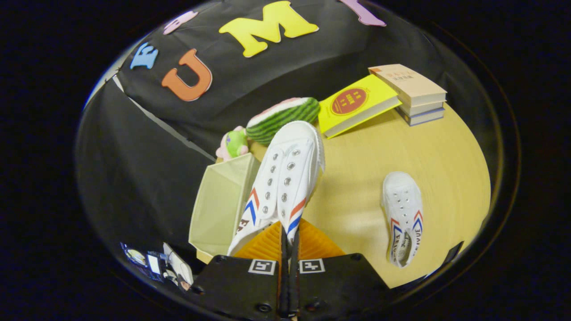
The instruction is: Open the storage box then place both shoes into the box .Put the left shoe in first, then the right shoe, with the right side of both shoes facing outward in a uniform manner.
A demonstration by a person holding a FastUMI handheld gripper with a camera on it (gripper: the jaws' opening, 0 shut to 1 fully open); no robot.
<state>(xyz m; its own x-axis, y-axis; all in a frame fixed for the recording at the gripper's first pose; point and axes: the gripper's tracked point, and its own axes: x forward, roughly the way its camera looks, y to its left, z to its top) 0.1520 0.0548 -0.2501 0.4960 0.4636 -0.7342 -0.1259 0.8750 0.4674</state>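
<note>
- Your held white shoe (285, 178): red/blue chevrons, toe pointing away, raised beside the box.
- Storage box (221, 205): pale, open, just left of it.
- Second white shoe (403, 216): flat on the table, well apart.

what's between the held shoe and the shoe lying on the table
Bare table top, in the gripper view. The hand-held gripper is shut on the held shoe; the other shoe lies apart.

- Round wooden table (401, 147), pale top.
- Watermelon-slice plush (285, 118) at table's far edge, green striped rind showing.
- Small pink-and-green plush toy (233, 143) just beside it.
- Yellow book (357, 104) leaning against a stack of books (415, 96).
</note>
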